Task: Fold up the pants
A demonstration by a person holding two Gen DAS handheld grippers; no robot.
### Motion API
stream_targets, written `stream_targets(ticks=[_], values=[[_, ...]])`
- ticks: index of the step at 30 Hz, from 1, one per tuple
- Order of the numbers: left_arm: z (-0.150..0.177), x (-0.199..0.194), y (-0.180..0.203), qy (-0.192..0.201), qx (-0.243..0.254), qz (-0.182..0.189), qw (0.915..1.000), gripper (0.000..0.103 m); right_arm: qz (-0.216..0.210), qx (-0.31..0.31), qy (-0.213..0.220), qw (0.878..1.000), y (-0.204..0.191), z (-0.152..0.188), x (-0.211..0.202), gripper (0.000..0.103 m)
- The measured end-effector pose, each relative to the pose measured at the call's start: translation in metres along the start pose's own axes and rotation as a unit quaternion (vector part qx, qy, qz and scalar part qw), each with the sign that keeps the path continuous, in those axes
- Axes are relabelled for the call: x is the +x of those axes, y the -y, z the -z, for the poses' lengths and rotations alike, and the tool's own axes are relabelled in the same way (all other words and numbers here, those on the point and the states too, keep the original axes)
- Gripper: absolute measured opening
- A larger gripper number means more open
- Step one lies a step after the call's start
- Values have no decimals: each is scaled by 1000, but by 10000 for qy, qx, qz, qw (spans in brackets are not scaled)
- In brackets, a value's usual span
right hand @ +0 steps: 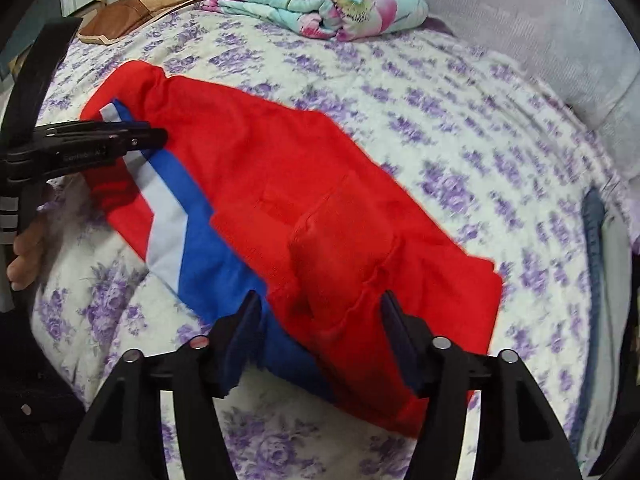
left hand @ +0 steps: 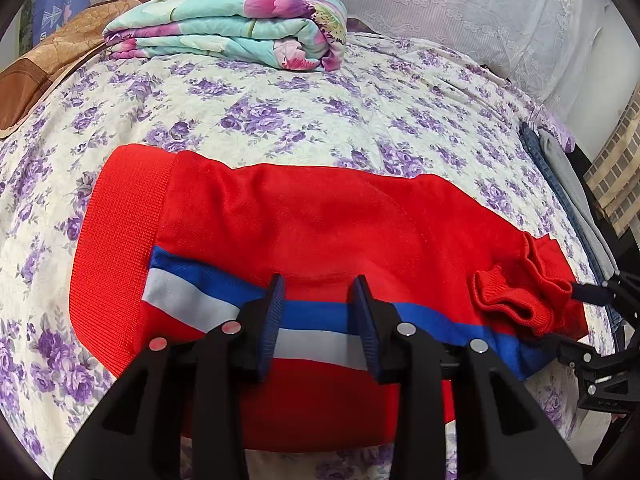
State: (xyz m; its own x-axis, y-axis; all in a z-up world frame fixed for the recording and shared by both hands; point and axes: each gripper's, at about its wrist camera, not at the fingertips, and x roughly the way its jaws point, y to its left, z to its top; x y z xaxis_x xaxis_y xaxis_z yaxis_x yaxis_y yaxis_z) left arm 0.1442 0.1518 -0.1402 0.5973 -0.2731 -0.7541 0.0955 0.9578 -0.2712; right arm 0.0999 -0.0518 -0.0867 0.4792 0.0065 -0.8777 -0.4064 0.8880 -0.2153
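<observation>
Red pants (left hand: 304, 224) with a blue and white side stripe lie folded on the flowered bed; they also show in the right wrist view (right hand: 280, 184). Their ribbed waistband is at the left, and the bunched red cuffs (left hand: 524, 300) are at the right. My left gripper (left hand: 320, 300) is open, its jaws just above the stripe at the near edge. My right gripper (right hand: 320, 320) is open over the cuff end of the pants, and it shows at the right edge of the left wrist view (left hand: 600, 292). The left gripper shows from the side in the right wrist view (right hand: 152, 136).
A folded turquoise flowered quilt (left hand: 240, 28) lies at the back of the bed. A brown pillow (left hand: 52, 64) sits at the back left. Blue and grey garments (left hand: 560, 172) lie along the bed's right edge. A pale lace curtain hangs behind.
</observation>
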Motion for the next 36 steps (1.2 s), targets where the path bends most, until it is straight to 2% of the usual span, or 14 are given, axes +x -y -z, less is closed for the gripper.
stream_targets(ticks=[3, 5, 6, 11, 16, 17, 19, 21, 23, 25, 26, 29, 32, 36], values=[[0, 0, 0, 0, -3, 4, 10000, 34, -160, -64, -54, 9998, -7, -9, 8, 62], [0, 0, 0, 3, 1, -2, 10000, 34, -80, -165, 14, 9998, -12, -14, 12, 22], [0, 0, 0, 3, -1, 0, 10000, 34, -90, -86, 22, 9999, -8, -18, 11, 15], [1, -1, 1, 6, -5, 0, 10000, 35, 167, 504, 591, 9968, 23, -37, -14, 13], [1, -1, 1, 8, -7, -2, 10000, 35, -517, 370, 18, 9980, -7, -29, 37, 17], [1, -1, 1, 9, -6, -3, 10000, 35, -482, 265, 39, 9985, -16, -25, 44, 20], [1, -1, 1, 9, -2, -4, 10000, 35, -575, -96, 85, 9983, -30, -24, 35, 52], [1, -1, 0, 9, -4, 0, 10000, 35, -872, 4, -52, 9962, -26, -27, 23, 56], [1, -1, 1, 11, -8, -3, 10000, 35, -1519, 367, -14, 9877, -13, -34, -2, 50], [1, -1, 1, 13, -5, -10, 10000, 35, -1429, 380, 260, 9887, -5, -40, -21, 12], [1, -1, 1, 14, -1, -11, 10000, 35, -1197, 376, 423, 9912, -2, -45, -26, 7], [1, -1, 1, 13, 2, -4, 10000, 35, -1043, 634, 295, 9921, 9, -57, -3, 8], [1, -1, 1, 15, 8, -10, 10000, 35, -1033, 898, -359, 9899, 14, -56, 52, 8], [1, -1, 2, 15, 61, -29, 10000, 35, -1150, 1041, -201, 9877, 14, -52, 50, 6]])
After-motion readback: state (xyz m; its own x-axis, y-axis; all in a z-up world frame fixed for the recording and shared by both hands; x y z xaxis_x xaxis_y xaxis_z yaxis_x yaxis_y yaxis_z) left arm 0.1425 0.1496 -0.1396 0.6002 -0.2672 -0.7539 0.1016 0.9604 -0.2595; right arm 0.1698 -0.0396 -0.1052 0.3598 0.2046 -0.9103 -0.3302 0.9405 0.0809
